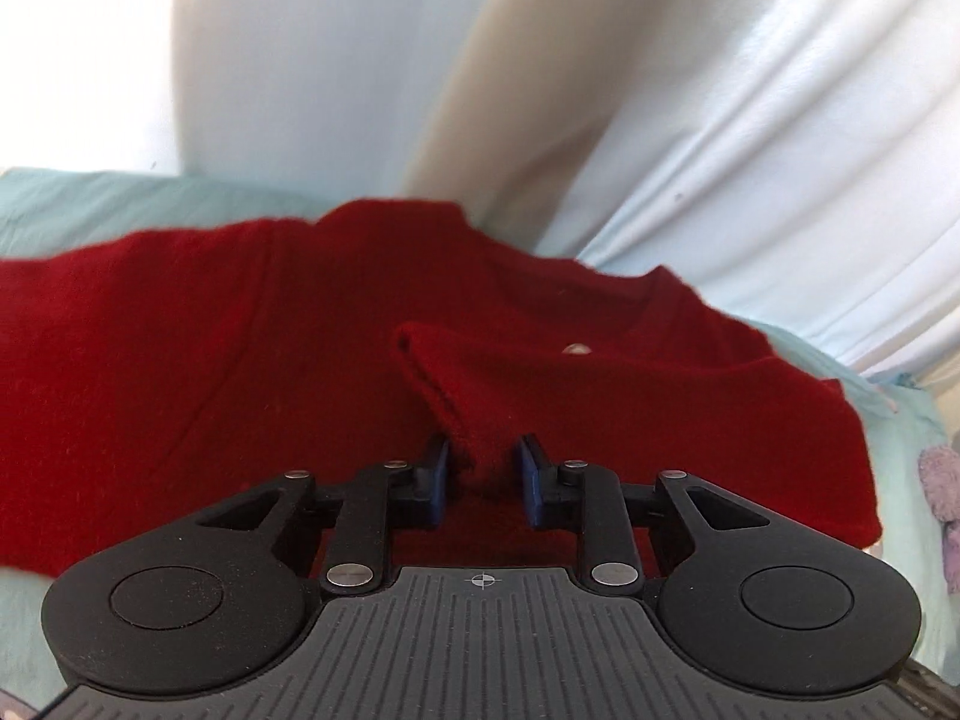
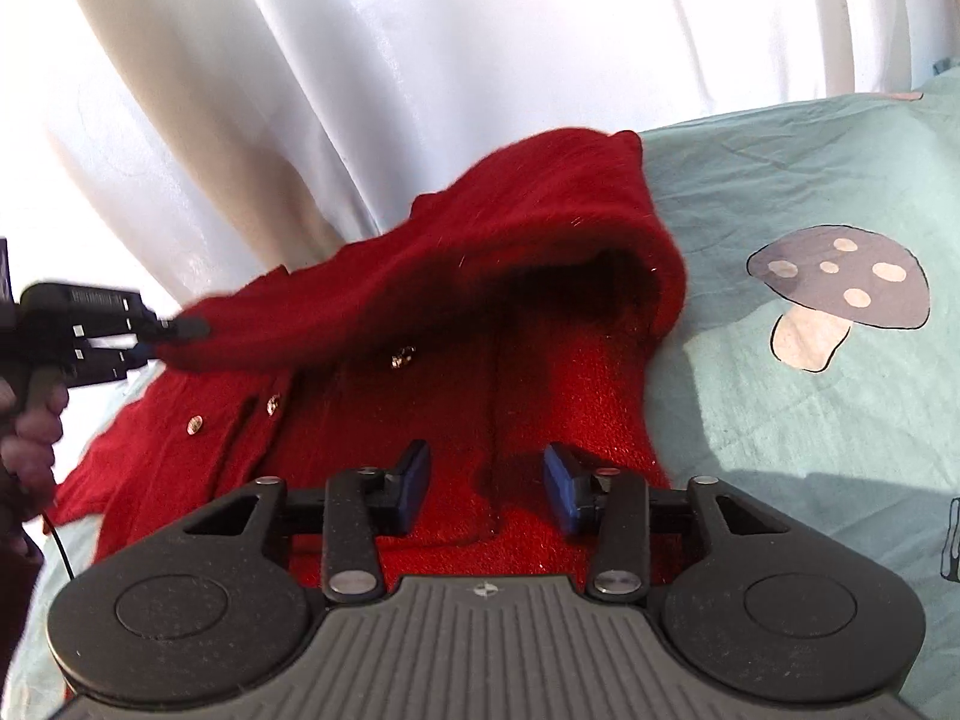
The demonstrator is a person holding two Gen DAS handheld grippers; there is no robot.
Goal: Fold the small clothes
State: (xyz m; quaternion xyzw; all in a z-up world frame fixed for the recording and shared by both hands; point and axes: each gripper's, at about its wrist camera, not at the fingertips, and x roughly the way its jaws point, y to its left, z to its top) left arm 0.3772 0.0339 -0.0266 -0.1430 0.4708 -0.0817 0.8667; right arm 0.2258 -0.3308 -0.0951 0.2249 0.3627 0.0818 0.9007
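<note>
Left gripper point(image 1: 485, 483) pinching a raised fold of the red knitted button-front cardigan point(image 1: 240, 372); right gripper point(image 2: 487, 489) hovering with jaws apart, gripping nothing, over the cardigan lying on the pale green mushroom-print sheet point(image 2: 780, 192), white curtain point(image 2: 360, 60) hanging behind

In the left wrist view, the dark red knitted cardigan point(image 1: 240, 372) runs off the frame at 9 o'clock, and its near hem is hidden behind the black left gripper point(image 1: 485, 471). A small pale round thing point(image 1: 576, 350) on the knit is too blurred to identify. A purple fuzzy shape point(image 1: 942, 498) is cut off at 3 o'clock. In the right wrist view, the hand point(image 2: 30, 432) at 9 o'clock is cropped, and a lifted fold shadows the cardigan's inside.
</note>
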